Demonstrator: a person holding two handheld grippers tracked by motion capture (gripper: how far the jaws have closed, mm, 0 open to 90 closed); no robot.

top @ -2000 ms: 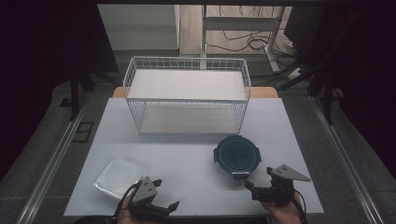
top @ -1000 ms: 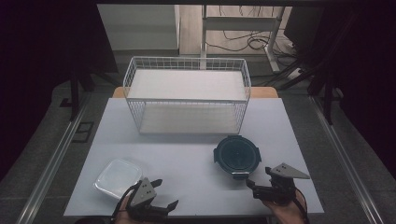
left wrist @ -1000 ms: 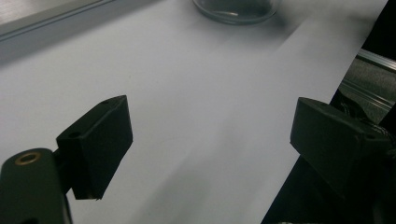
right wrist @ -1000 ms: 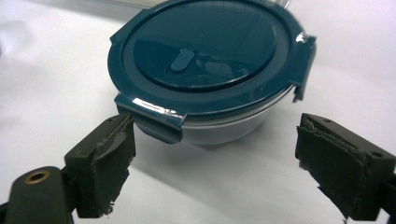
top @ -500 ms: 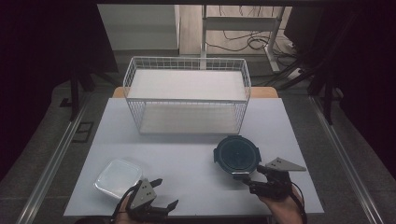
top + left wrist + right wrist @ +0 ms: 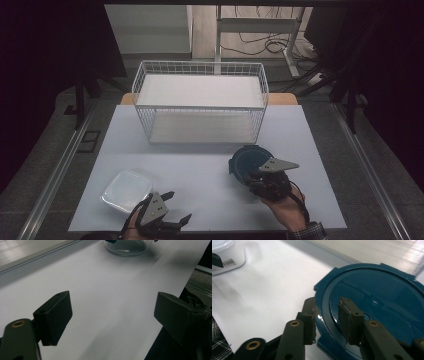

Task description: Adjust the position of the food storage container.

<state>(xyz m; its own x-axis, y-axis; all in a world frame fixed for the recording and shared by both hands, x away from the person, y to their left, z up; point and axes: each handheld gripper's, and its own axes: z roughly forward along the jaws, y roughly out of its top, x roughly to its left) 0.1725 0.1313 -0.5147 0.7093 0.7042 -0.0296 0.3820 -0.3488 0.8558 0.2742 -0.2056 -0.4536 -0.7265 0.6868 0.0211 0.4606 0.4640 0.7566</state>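
My right gripper [image 6: 264, 176] covers the near edge of the blue lid [image 6: 247, 161] from above. Close up, the lid [image 6: 382, 302] runs off the right and bottom edges, and whether my pads press its rim I can't tell. The white box [image 6: 223, 253] is cut off top left.

Round blue lid [image 6: 248, 162] lies flat near table's right front.

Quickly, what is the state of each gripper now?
Left gripper: open, holding nothing.
Right gripper: jaws just closing over the rim of the blue lid.
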